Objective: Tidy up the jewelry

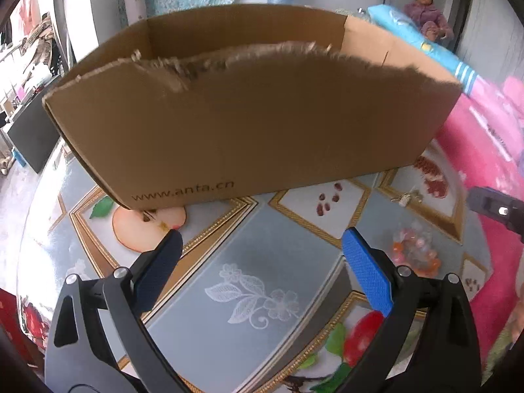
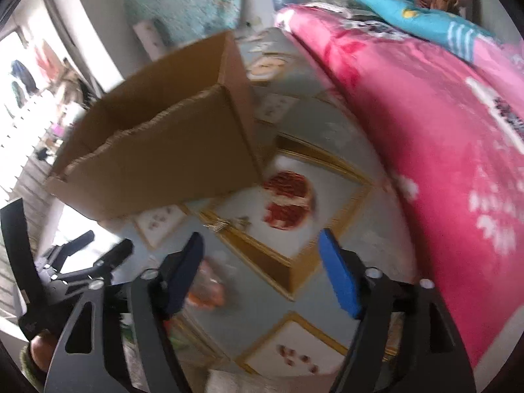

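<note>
Box: cardboard box [image 1: 249, 121] stands open-topped on the fruit-print tablecloth [image 1: 262, 262], its near top edge torn ragged.
Left claw: my left gripper [image 1: 262, 245] hangs above the cloth with jaws spread wide, nothing between the pads.
Right claw: my right gripper [image 2: 260, 245] is likewise wide apart and holds nothing.
Jewelry: a clear bag of orange and pink beads [image 1: 414, 250] lies on the cloth, just right of my left claw; from the right wrist it is blurred beside the left finger.
Surroundings: pink quilt [image 2: 425, 131] borders the table.
</note>
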### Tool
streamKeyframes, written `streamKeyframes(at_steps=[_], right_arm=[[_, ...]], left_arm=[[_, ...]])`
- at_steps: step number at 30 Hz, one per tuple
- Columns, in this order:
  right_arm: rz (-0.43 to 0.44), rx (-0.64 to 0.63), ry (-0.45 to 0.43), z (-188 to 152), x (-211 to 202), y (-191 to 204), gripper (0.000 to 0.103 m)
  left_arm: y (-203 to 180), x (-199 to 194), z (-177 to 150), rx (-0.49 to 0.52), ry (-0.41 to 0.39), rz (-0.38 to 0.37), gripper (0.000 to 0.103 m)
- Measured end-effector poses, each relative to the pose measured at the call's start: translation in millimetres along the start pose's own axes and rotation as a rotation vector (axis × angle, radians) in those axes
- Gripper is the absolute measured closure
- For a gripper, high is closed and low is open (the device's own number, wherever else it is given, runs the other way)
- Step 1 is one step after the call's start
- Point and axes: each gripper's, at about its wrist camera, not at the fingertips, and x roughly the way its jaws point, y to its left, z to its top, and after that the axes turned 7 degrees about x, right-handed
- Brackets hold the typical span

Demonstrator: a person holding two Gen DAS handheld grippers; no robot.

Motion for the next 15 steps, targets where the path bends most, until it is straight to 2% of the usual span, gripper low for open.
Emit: streamKeyframes(at_steps=[1,3,5,7,9,12,15], right_arm=[[-0.034,-0.02,-0.007,1.6,-3.7,1.4,0.023],[-0.071,-0.057,-0.027,4.2,-9.6,4.1,0.011],[-0.135,-0.093,-0.04,6.6,-14.7,7.4,0.007],[-0.213,-0.143,-0.047,9.0,-17.4,12.6,0.006],[-0.249,-0.201,-0.042,9.9,-17.9,15.5,0.006],[-0.249,-0.247,-0.065,13.1,-26.8,16.3,0.006],[-0.172,-0.219,-0.186,8.2,-49.2,7.0,0.006]], left_arm=[[0.8,2.9,0.5,-0.001,0.006,0.009,0.009],[1.7,8.7,1.1,0.001,0.019,0.029,0.009],[3.5,15.5,0.9,-0.003,0.043,0.037,0.009],[2.7,17.6,1.5,0.006,0.039,0.055,0.008],[0.8,20.1,4.0,0.011,0.037,0.052,0.008],[-0.6,21.9,6.3,0.015,0.037,0.049,0.008],[-1.5,23.1,7.9,0.018,0.035,0.049,0.008]])
